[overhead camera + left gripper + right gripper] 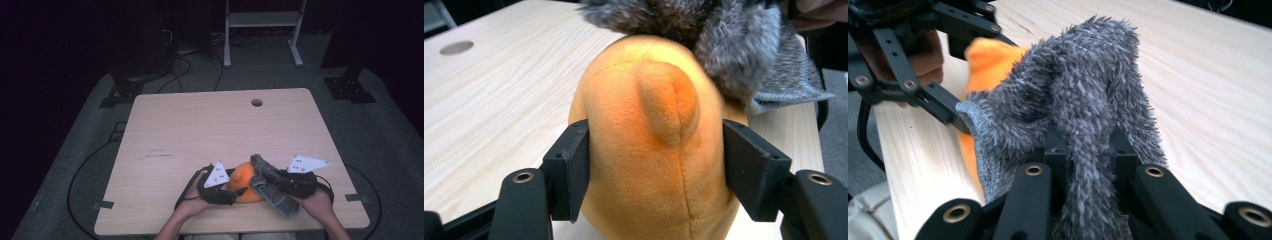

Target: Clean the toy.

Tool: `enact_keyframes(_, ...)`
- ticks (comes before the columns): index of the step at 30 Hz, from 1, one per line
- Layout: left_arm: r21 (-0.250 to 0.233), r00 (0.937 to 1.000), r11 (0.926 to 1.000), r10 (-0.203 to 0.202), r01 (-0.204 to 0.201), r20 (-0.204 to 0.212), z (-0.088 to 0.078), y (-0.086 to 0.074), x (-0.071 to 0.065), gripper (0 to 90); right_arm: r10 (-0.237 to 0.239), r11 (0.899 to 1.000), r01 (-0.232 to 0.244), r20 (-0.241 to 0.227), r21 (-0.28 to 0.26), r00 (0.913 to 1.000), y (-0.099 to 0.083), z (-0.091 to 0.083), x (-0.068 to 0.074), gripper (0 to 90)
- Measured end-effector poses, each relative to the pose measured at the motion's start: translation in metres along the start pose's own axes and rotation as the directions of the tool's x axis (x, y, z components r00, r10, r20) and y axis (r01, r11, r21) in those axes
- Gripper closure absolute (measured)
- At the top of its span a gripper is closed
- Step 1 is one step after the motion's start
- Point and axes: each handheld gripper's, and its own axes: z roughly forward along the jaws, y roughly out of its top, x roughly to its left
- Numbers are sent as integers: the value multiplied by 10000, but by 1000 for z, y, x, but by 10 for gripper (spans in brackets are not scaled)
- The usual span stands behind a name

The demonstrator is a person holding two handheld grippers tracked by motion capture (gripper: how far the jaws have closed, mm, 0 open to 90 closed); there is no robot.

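Observation:
An orange plush toy [244, 175] sits near the front edge of the wooden table [200, 130]. My left gripper [234, 192] is shut on it, with a black jaw pressed against each flank of the plush [659, 150]. A grey fuzzy cloth [274, 192] drapes over the toy's right side and top. My right gripper [1088, 145] is shut on a bunched fold of this cloth [1088, 85]. The orange plush [985, 57] peeks out behind the cloth in the right gripper view. In the left gripper view the cloth [734, 45] covers the toy's upper part.
The tabletop has a small round hole [257, 102] near its far edge. A white metal stand [262, 20] and black cables [175, 65] lie on the floor beyond the table. The person's hands rest at the table's front edge.

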Motion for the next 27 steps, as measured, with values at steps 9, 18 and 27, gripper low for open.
enact_keyframes(9,144,9998,9997,-206,205,32,-1,-5,6,285,420,9986,-424,125,327,9990,-8,0,-9,760)
enact_keyframes(18,114,9926,9935,-1139,1135,420,-6,13,11,130,223,9989,-226,76,413,9997,-7,-1,-1,760)
enact_keyframes(27,329,9967,9962,-810,808,30,-1,11,4,380,-211,9992,217,-159,351,9996,-5,-2,8,761)
